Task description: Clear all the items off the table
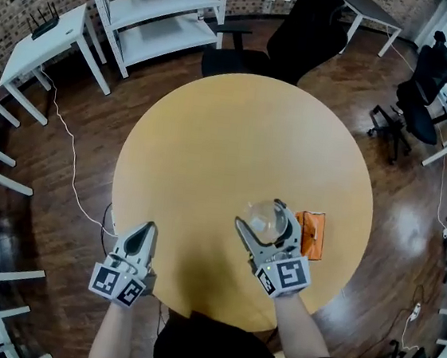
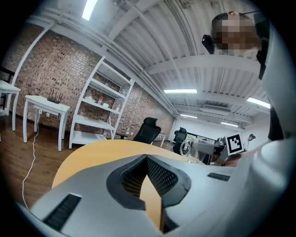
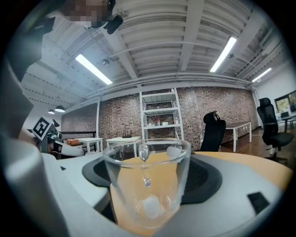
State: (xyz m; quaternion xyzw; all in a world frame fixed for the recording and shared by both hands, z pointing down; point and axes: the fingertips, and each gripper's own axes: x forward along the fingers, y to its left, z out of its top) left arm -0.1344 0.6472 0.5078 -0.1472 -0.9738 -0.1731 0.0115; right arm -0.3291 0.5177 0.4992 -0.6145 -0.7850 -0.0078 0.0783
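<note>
Worktop: round worktop (image 1: 245, 128) of pale wood on a dark wooden floor; it carries two things, both toward the person's side.
Glass cup: clear glass cup (image 3: 147, 185), upright, between the two jaws of the right claw. Light patches show through its wall. The views do not show whether its base rests on the worktop.
Right claw: right claw (image 1: 259, 214) reaches in from the near edge and grasps the glass cup. The jaws stand wide, and a dark pad lies against each side of the glass. Its marker cube (image 1: 284, 276) sits just in front of the person's forearm.
Orange packet: flat orange packet (image 1: 310, 234) lies on the worktop just beside the right claw, on its right, and no claw touches it.
Left claw: left claw (image 1: 147, 234) is clenched, with its jaw tips meeting in a point and nothing between them. It sits at the near left rim of the worktop, well apart from the cup and the packet. Its marker cube (image 1: 121, 283) hangs past the rim.
Surroundings: a black office chair (image 1: 304, 31) stands at the far side of the worktop. A white shelf unit (image 1: 158, 14) and a small white table (image 1: 47, 38) stand by the brick wall.
</note>
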